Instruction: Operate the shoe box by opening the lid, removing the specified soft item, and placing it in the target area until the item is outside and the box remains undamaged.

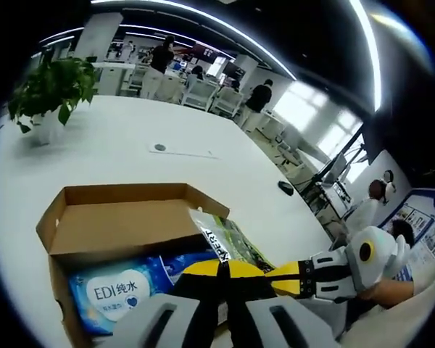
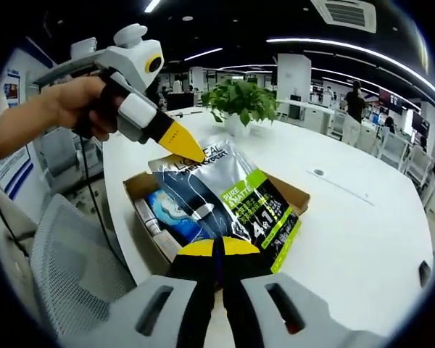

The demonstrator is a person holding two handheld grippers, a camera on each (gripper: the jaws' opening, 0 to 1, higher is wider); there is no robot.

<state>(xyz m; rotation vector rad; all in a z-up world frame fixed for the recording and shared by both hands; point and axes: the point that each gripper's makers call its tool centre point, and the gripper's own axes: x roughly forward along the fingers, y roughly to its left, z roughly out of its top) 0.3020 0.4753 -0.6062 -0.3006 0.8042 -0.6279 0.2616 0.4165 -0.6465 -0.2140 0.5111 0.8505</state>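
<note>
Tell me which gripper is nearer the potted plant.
Left. The left gripper reaches across the open shoe box toward the potted plant; the right gripper sits at the box's opposite side, holding the grey-green pouch.

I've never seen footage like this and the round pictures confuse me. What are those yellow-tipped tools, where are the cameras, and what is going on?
There is no robot here: a person holds a hand-operated gripper in each hand, and each carries a fisheye camera looking along its jaws. In the right gripper view, the right gripper is shut on a grey-and-green L'Oreal pouch, while the left gripper pinches its far end. Below it sits an open cardboard box on a white table, with a blue wipes pack inside. A potted plant stands further off.
</note>
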